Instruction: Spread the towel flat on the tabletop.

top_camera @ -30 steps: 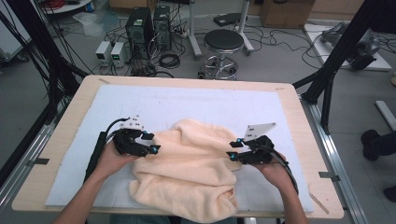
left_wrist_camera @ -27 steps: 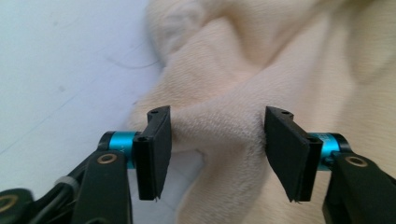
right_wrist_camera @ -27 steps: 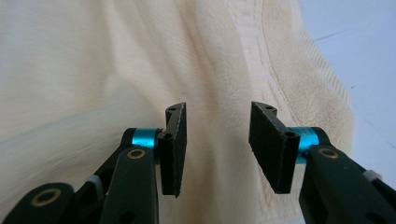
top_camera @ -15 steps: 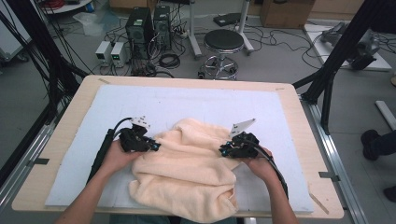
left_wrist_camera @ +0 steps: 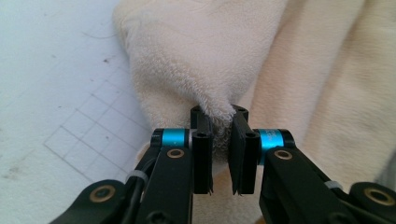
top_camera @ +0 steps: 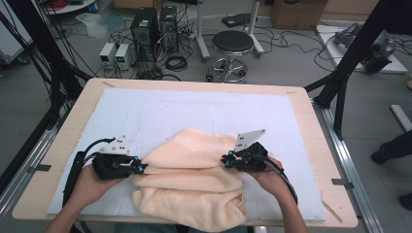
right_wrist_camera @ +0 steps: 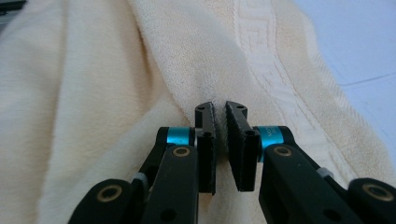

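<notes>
White padding is covering the wooden tabletop (top_camera: 63, 160), with one cream terry towel (top_camera: 194, 184) lying rumpled on its near half, a woven band running along one edge. Left of the towel, the left gripper (top_camera: 141, 168) is pinching a fold of its edge; right of it, the right gripper (top_camera: 225, 159) is clamping another fold. Both hands are lying low, pointing inward toward the towel.
</notes>
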Demonstrator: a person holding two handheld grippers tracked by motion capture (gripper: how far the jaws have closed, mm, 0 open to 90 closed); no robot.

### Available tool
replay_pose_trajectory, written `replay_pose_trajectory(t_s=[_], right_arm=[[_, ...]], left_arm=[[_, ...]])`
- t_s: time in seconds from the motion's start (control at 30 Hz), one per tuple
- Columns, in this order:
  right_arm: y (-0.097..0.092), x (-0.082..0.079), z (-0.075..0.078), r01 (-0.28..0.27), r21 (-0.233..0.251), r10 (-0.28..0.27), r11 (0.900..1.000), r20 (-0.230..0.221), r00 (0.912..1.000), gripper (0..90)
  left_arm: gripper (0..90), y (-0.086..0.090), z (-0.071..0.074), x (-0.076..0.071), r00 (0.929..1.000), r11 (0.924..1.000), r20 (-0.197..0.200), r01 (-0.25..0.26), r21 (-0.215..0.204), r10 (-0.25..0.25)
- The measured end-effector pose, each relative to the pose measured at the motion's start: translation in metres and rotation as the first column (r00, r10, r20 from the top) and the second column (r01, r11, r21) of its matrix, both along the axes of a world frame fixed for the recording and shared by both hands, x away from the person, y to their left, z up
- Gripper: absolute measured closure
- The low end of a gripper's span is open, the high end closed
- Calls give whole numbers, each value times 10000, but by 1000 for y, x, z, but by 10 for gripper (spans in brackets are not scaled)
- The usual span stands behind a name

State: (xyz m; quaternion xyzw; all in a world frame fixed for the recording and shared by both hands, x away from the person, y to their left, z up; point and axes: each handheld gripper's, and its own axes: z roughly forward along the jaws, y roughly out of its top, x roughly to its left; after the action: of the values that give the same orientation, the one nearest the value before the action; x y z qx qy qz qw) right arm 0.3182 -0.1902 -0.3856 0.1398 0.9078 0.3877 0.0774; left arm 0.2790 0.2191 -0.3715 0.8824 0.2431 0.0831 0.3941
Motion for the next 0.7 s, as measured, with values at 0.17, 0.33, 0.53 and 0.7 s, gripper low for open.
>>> replay_pose_trajectory(t_s=[0.17,0.33,0.53,0.7], right_arm=[[-5,-19,5,-644,356,659,9973,-420,9969,797],[-12,-20,11,-535,717,560,9960,-325,9979,691],[-26,3,23,914,990,-942,9909,245,9953,638],[-28,27,6,1781,433,-1795,9831,333,9832,618]], left_arm=[[788,0,1,-23,9981,9981,-94,612,-35,-612],[605,2,5,-21,9979,9972,70,643,-377,-641],[569,5,26,3,9977,9943,646,264,-1031,-197],[560,-6,14,43,9978,9929,500,-379,-1125,437]])
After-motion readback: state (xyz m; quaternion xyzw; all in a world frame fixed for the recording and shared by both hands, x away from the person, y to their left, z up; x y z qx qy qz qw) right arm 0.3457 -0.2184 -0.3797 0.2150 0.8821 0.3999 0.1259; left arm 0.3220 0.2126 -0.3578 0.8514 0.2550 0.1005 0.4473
